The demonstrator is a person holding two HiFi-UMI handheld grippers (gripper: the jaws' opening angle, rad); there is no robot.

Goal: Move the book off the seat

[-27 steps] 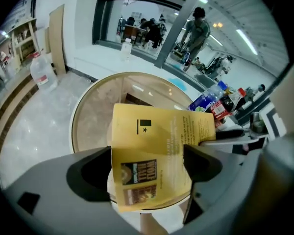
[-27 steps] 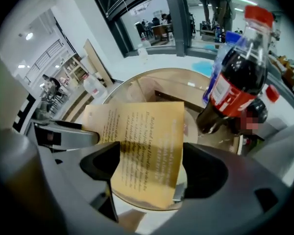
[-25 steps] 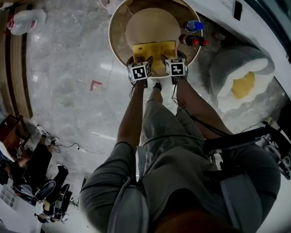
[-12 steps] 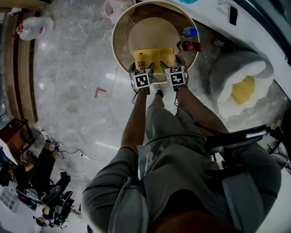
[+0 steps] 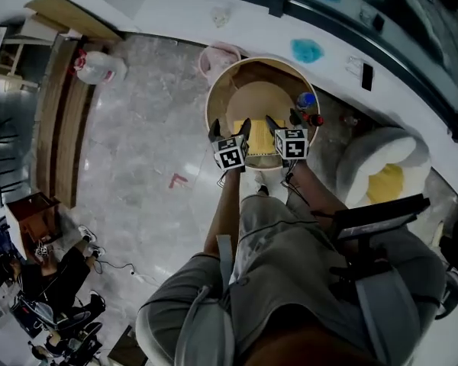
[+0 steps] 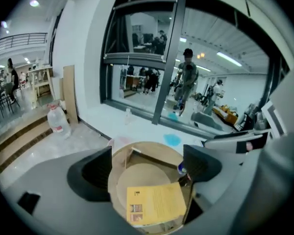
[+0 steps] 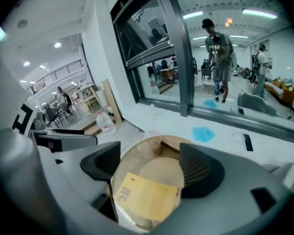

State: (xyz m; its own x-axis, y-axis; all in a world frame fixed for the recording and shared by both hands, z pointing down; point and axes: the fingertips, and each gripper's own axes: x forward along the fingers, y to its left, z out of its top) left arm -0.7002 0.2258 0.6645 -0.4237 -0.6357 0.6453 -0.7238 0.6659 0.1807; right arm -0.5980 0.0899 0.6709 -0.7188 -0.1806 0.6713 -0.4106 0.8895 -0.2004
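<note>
Two tools show side by side at the upper middle of the head view: your left tool (image 5: 229, 131) and your right tool (image 5: 285, 122), both over the near edge of the round seat (image 5: 214, 97). The yellow book (image 5: 258, 134) lies flat on the seat and shows between the two tools. Bottles (image 5: 308, 101) stand just inside the seat's right wall. A water jug (image 5: 99, 67) stands on the floor at upper left.

In the left gripper view, your left tool (image 6: 147, 166) has its jaws spread wide and holds nothing. The book (image 6: 157, 204) lies at lower centre, below the gap, on the seat (image 6: 115, 180).

In the right gripper view, your right tool (image 7: 150, 166) is spread just as wide and grips nothing. The book (image 7: 147, 197) lies at lower centre on the seat (image 7: 132, 155), under the gap rather than in it.
</note>
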